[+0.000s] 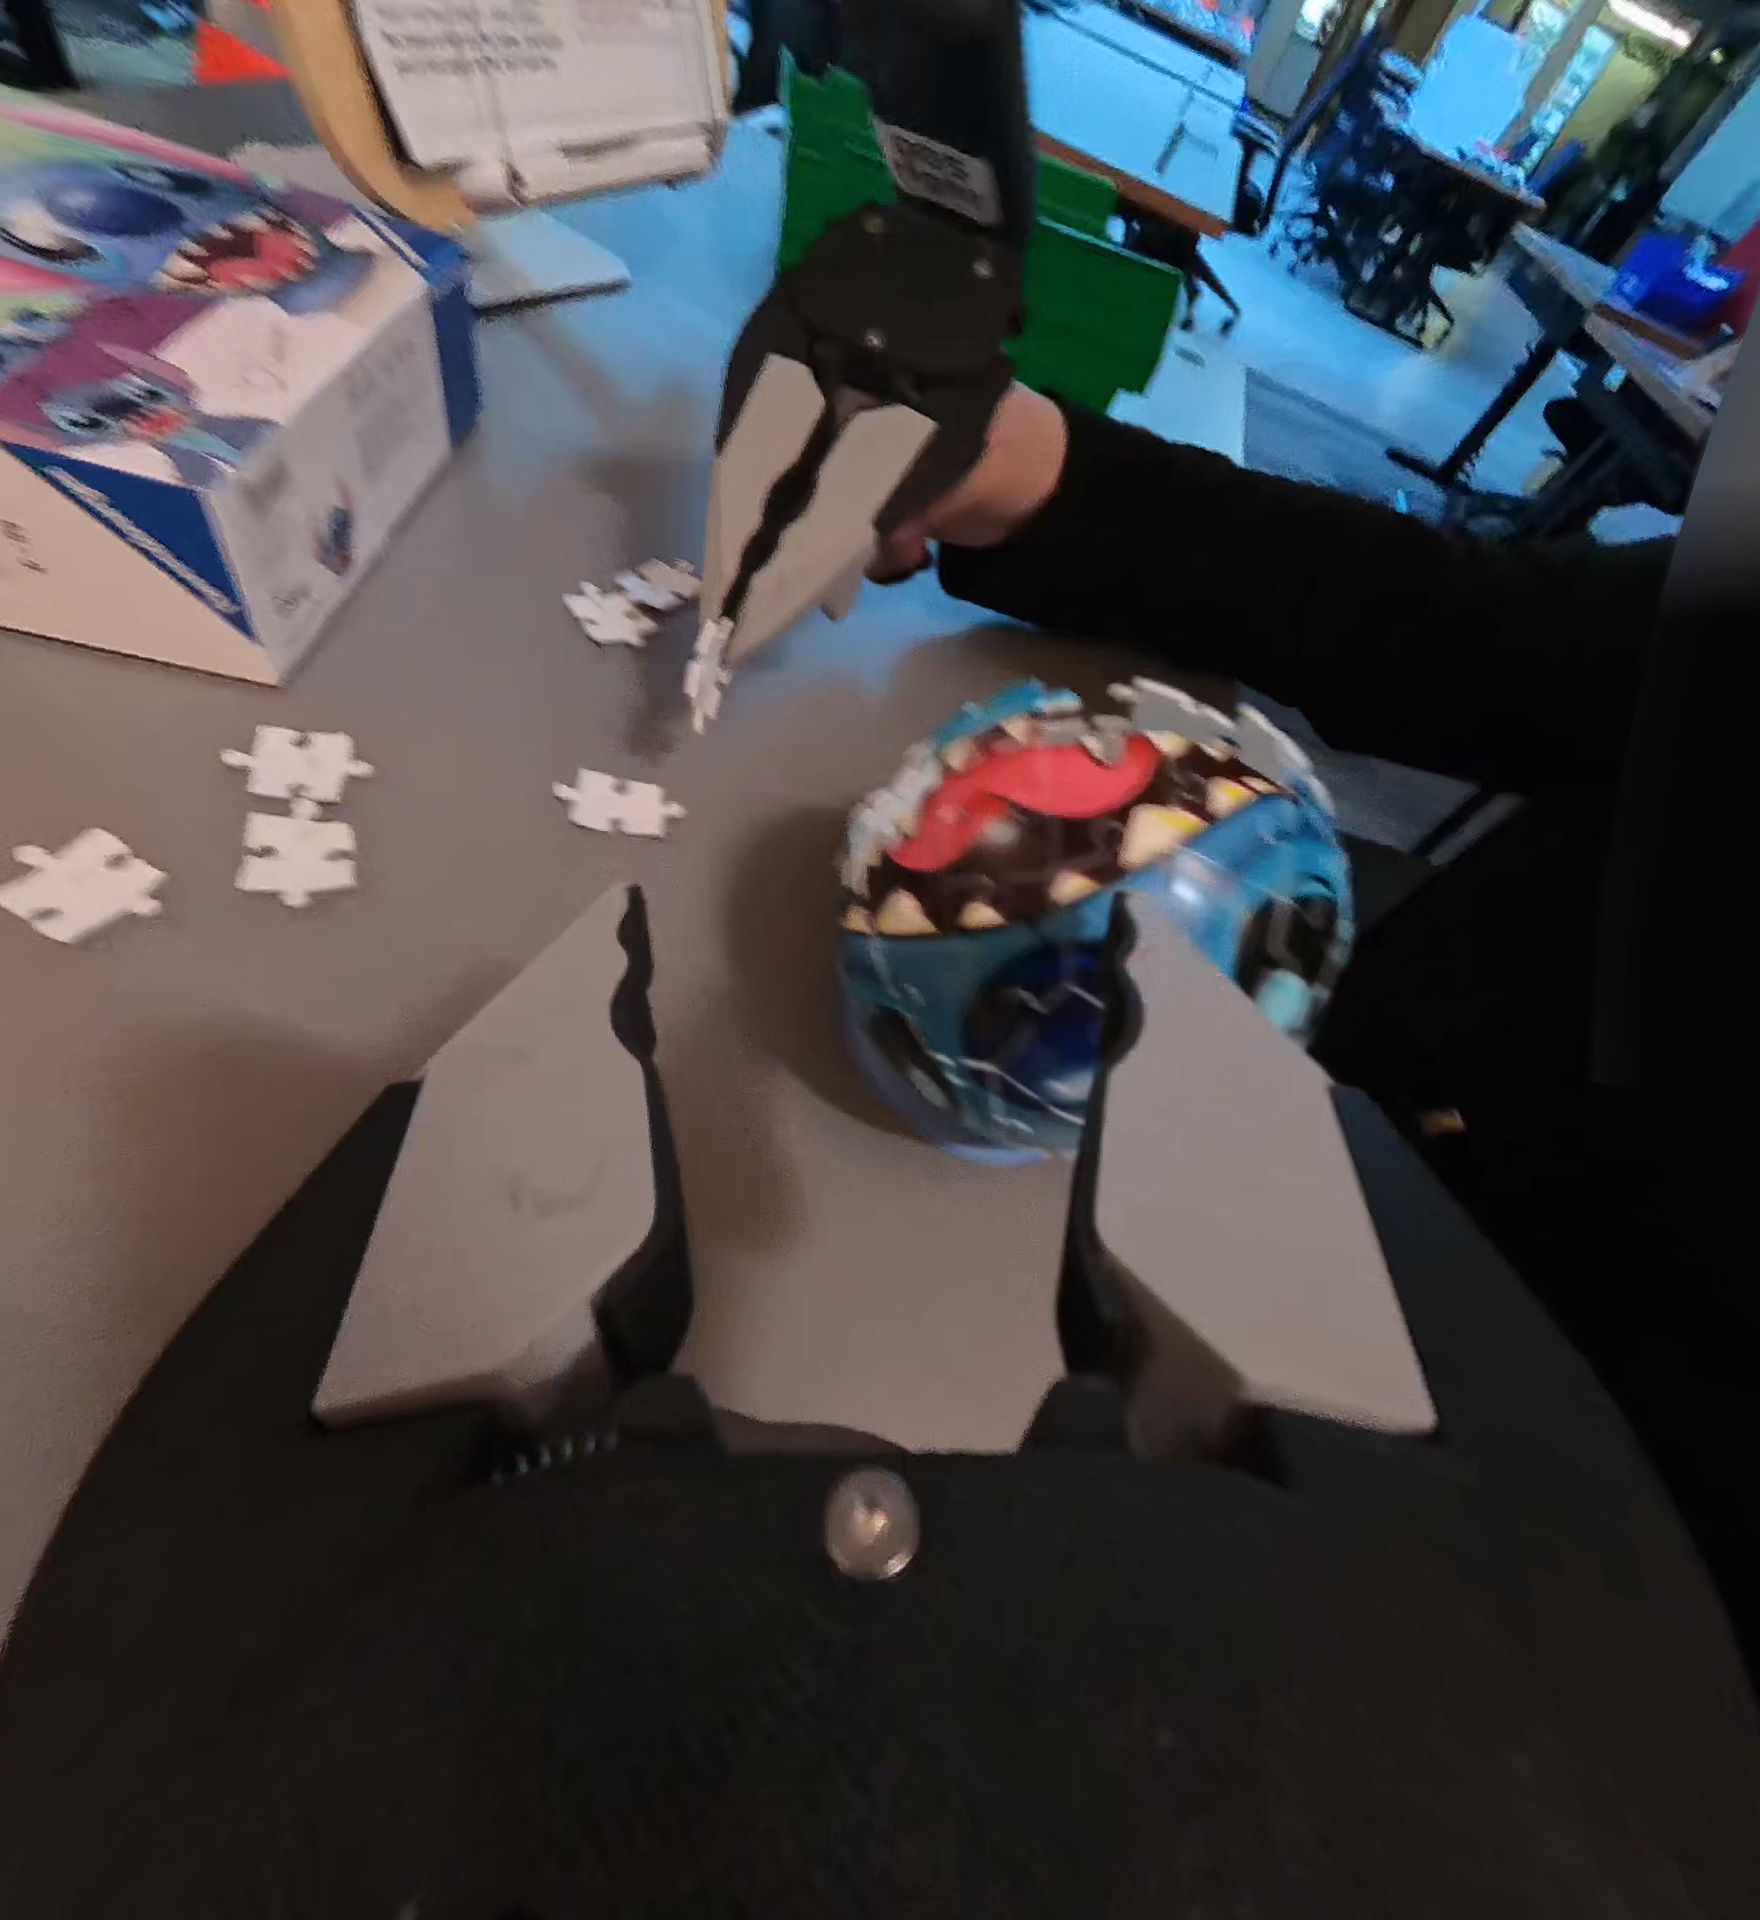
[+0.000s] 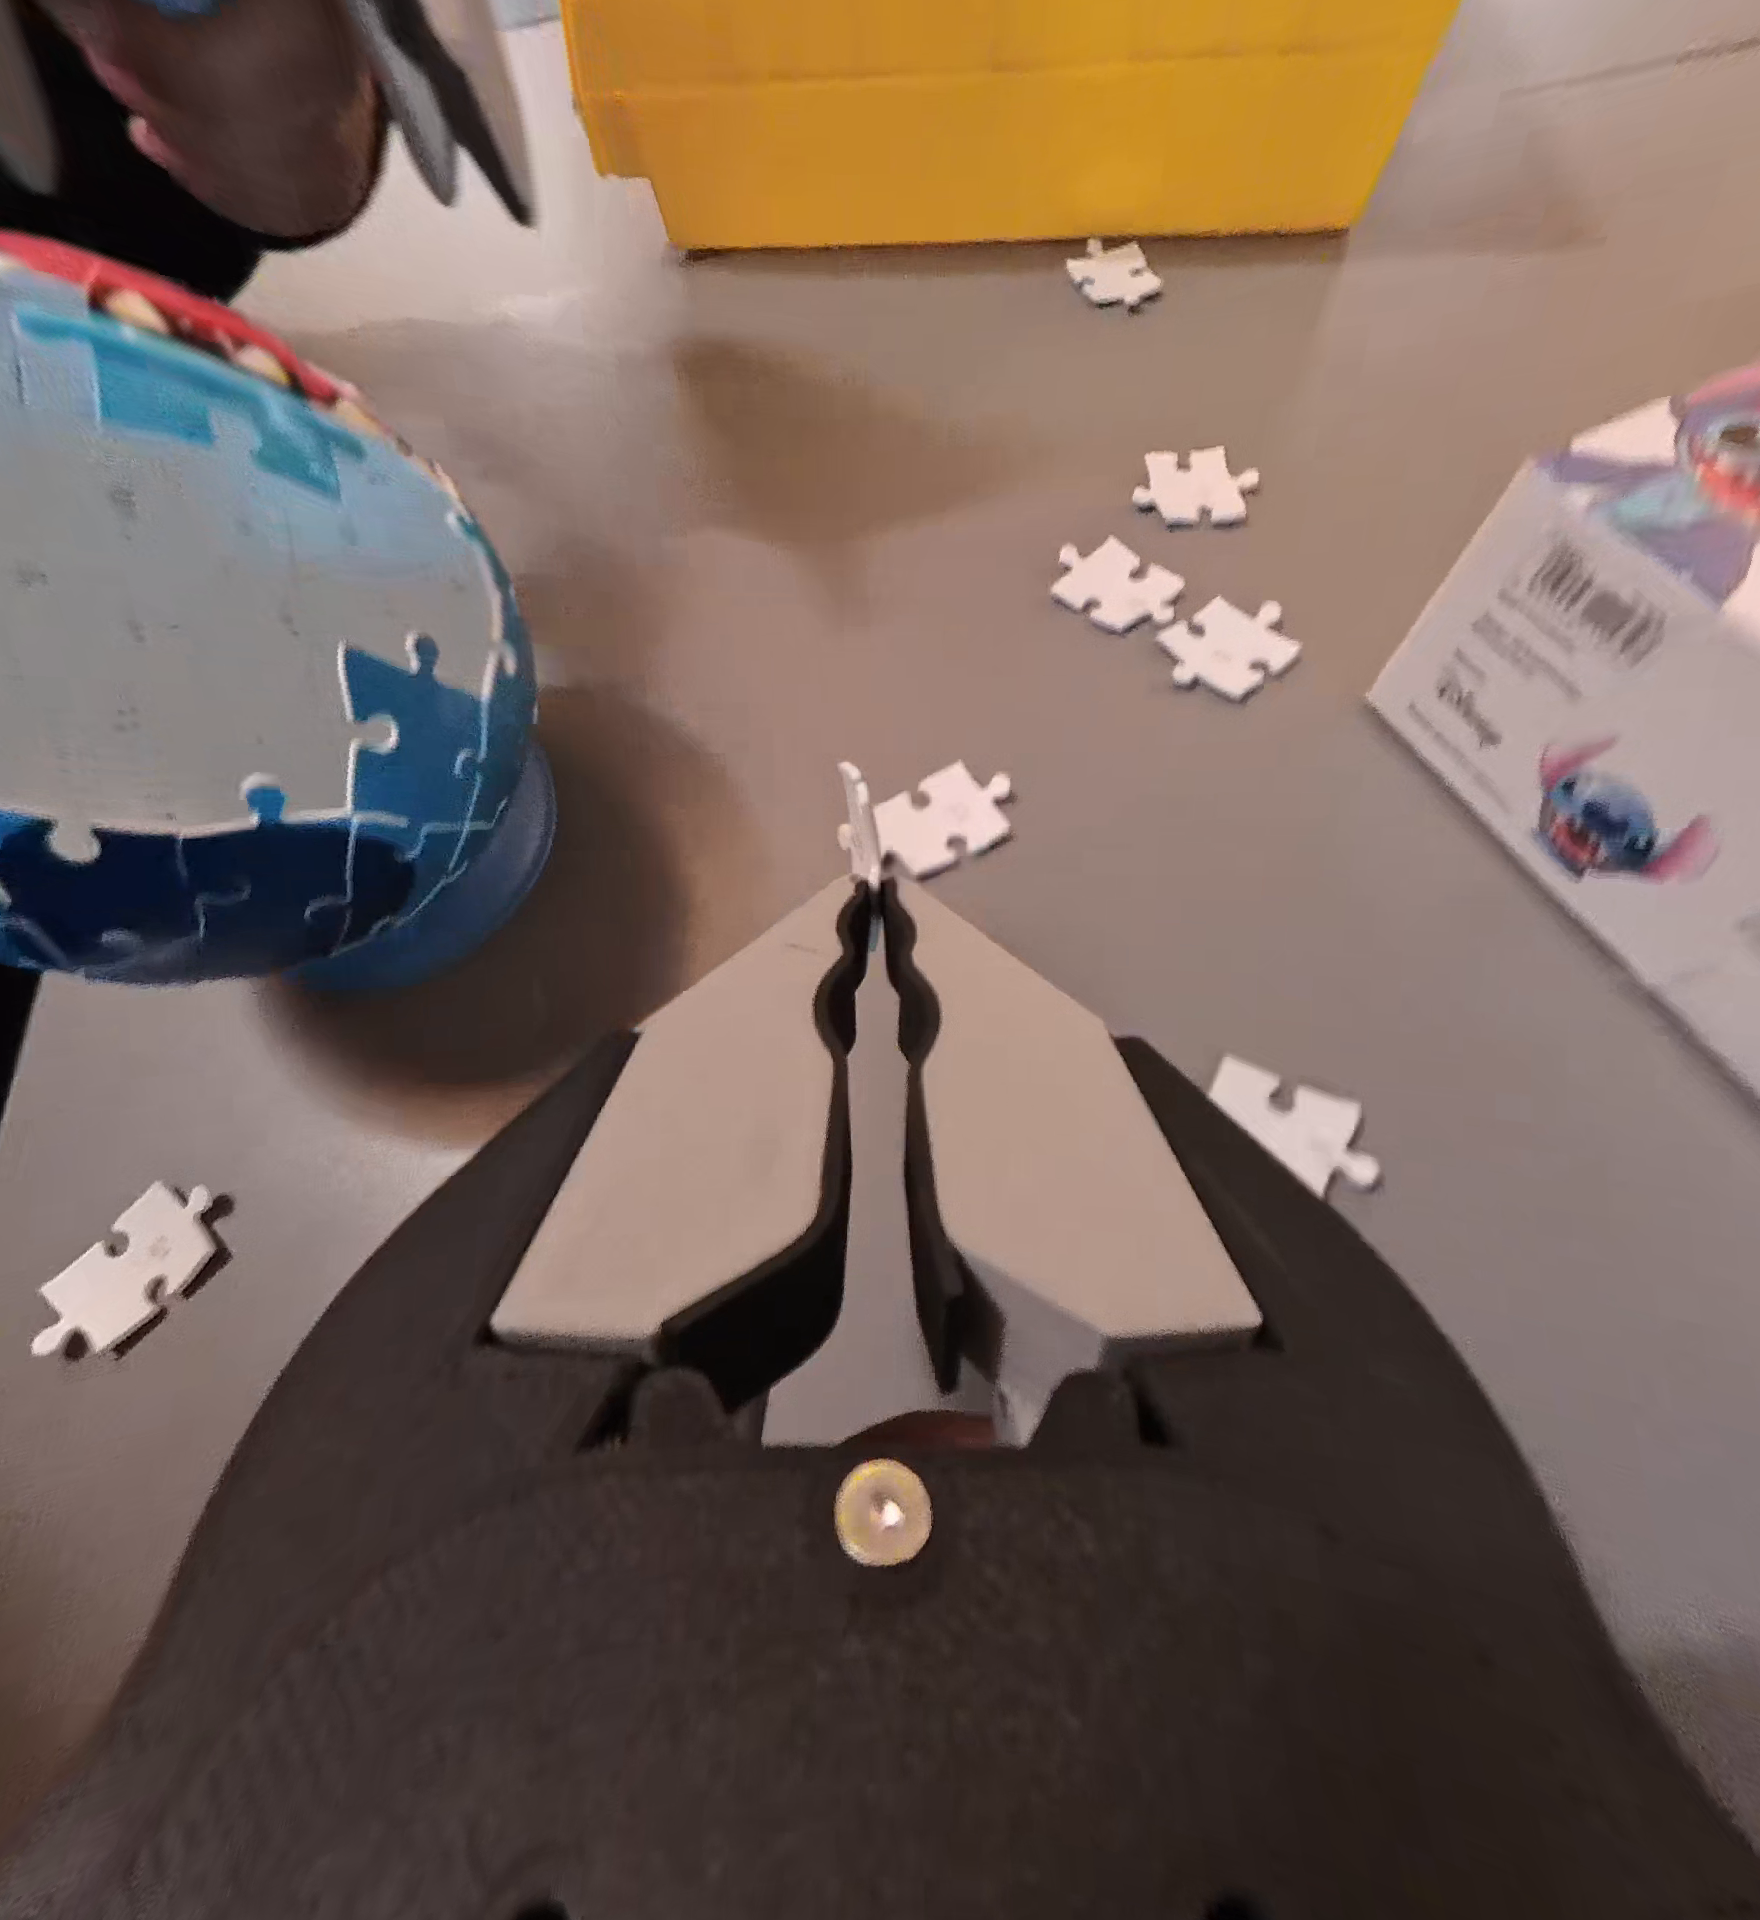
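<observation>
your right gripper (image 2: 868, 914) has its fingertips pinched together on one white puzzle piece (image 2: 858, 826), which stands on edge and sticks out past the tips. only a small part of the piece is between the pads, so keep the squeeze even and do not twist your wrist, or the piece may turn in the grip. in the left wrist view this same gripper (image 1: 725, 623) hangs above the grey table (image 1: 440, 1039), with the piece (image 1: 707, 675) lifted clear of the surface.

your left gripper (image 1: 871, 914) holds nothing; its fingers are spread wide. its right finger (image 1: 1219, 1091) is just beside the puzzle ball (image 1: 1094, 935), perhaps in front of it; i cannot tell if it touches.

the ball is partly built, blue, with a red mouth and teeth, open at the top with a jagged rim, and it sits on a blue ring stand (image 2: 460, 925). in the right wrist view the ball (image 2: 180, 644) is at the left, near the held piece.

around them, loose white pieces (image 2: 1172, 613) lie face down on the table. the printed puzzle box (image 2: 1634, 748) is at the right in this view, and a yellow bin (image 2: 1001, 114) stands at the far side.
</observation>
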### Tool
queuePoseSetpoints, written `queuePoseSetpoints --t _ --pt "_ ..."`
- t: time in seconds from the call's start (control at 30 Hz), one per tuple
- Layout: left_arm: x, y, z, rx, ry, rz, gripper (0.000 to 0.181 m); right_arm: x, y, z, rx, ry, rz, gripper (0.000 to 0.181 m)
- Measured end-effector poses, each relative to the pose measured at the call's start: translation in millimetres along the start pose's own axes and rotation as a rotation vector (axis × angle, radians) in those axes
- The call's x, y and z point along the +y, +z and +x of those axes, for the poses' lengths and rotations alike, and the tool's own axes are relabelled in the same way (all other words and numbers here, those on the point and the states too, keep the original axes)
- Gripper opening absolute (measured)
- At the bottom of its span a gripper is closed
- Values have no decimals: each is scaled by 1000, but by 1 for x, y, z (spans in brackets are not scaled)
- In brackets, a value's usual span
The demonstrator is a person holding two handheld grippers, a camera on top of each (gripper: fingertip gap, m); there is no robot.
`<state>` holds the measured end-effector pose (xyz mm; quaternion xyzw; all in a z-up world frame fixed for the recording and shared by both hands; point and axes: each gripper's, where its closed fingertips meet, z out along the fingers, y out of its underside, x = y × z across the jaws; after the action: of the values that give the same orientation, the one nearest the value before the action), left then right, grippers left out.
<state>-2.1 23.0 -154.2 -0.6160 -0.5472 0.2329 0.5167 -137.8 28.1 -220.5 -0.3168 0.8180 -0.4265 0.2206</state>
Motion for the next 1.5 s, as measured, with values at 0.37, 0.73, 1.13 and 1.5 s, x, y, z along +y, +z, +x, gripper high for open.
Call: queuePoseSetpoints --t 0.37,0.73,1.13,1.5 --pt "34 20 60 19 0 -99 108 56 -14 -26 -143 504 -107 1" --pt "33 26 53 -40 17 -129 112 17 -48 -87 -214 342 -9 63" --pt "57 37 52 -8 12 -229 116 -2 12 -137 -316 174 26 92" --pt "58 22 42 -150 377 -180 108 -4 13 -130 -93 -161 39 86"
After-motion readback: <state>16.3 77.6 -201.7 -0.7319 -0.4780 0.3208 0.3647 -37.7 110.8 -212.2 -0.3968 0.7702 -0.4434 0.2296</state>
